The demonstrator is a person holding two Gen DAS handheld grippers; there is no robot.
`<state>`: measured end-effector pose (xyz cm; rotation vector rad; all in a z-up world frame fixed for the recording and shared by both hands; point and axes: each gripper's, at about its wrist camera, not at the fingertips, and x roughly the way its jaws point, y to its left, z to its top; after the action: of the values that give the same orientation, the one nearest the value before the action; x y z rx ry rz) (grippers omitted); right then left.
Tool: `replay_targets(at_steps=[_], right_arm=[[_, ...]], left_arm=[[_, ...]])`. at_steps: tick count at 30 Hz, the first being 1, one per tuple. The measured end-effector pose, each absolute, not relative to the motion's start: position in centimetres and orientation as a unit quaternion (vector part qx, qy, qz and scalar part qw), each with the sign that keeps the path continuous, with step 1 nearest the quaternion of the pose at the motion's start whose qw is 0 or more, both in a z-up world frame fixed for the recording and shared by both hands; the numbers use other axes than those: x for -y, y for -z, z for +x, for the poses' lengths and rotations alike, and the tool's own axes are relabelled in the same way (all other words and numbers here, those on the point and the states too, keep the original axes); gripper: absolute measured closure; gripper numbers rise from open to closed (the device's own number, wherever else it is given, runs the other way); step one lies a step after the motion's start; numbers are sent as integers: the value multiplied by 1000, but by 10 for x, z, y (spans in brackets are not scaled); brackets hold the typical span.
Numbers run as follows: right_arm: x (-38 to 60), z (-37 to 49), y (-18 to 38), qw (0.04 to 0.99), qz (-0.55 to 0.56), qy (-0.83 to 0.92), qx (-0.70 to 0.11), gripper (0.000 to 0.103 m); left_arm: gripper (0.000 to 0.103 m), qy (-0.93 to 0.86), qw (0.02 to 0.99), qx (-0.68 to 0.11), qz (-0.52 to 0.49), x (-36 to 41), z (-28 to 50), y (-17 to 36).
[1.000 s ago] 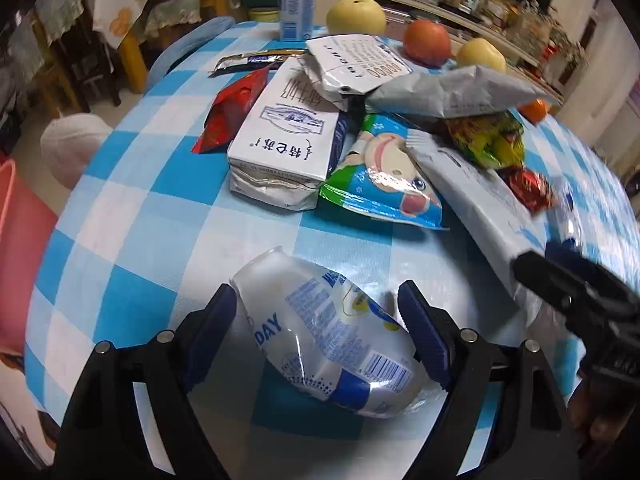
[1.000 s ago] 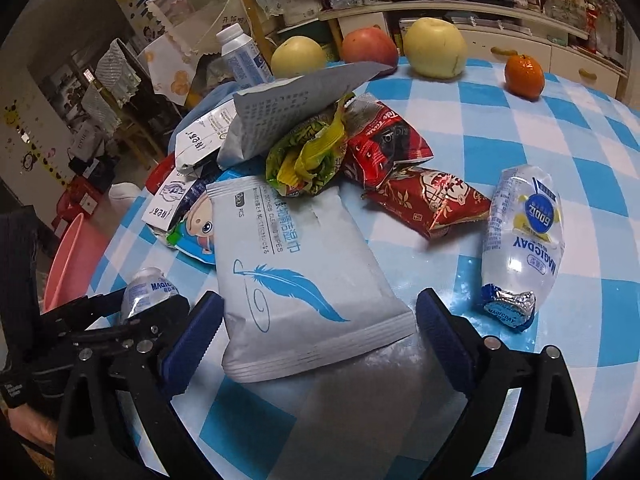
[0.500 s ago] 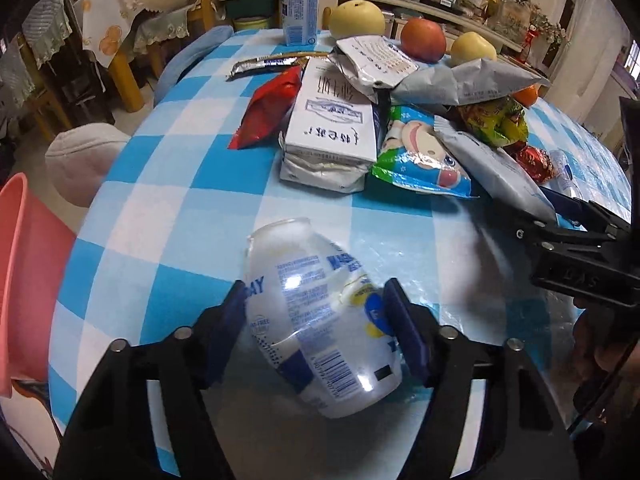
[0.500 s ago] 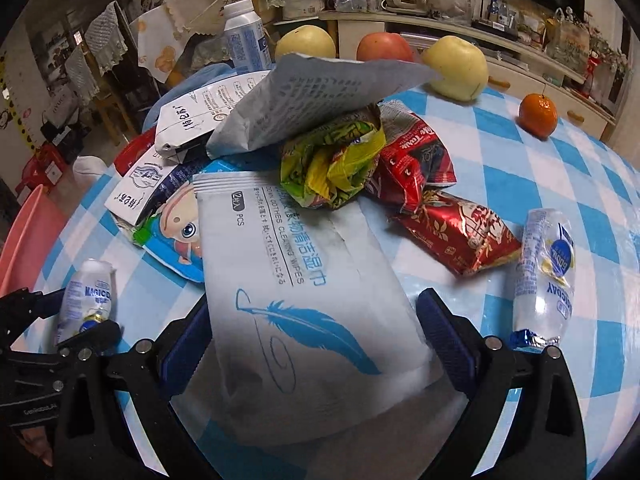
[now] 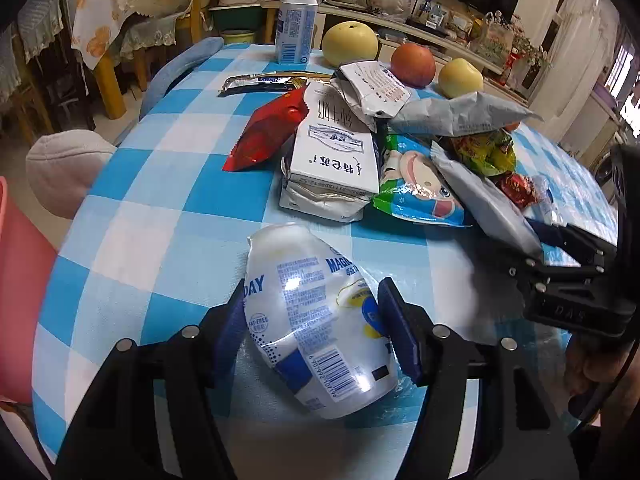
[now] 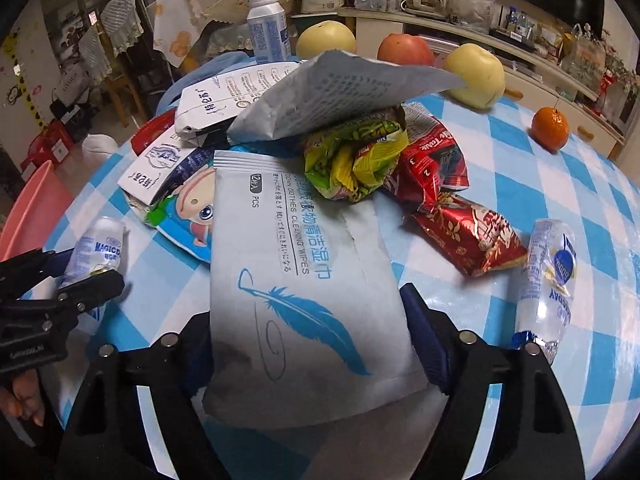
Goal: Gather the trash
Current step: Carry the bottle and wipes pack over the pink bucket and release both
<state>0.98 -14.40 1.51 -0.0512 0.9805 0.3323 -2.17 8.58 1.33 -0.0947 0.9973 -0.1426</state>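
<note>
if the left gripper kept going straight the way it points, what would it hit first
The squashed bottle, already between the left gripper's pads and apparently pinched. Beyond it, probably the tablecloth; the milk carton lies farther on.

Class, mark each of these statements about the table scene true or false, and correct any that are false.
1. The left gripper has a crushed yogurt bottle between its fingers. True.
2. The wipes packet between the right gripper's fingers bears a red flower. False: it bears a blue feather.
3. An orange sits apart from the wrapper pile on the checked tablecloth. True.
4. The upright milk bottle lies on its side amid the wrappers. False: it stands upright at the far edge, beside a yellow pear.
5. A second clear bottle lies beside a red snack wrapper. True.
</note>
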Motion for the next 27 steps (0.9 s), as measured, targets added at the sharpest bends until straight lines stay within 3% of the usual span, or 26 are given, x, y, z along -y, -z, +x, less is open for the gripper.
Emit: replay_targets(at_steps=[17, 27], right_arm=[[132, -47, -43, 888, -15, -149, -434, 27], [67, -69, -93, 903, -22, -191, -384, 27]], left_arm=[[38, 52, 901, -422, -80, -116, -33, -51], [38, -48, 930, -351, -97, -190, -54, -96]])
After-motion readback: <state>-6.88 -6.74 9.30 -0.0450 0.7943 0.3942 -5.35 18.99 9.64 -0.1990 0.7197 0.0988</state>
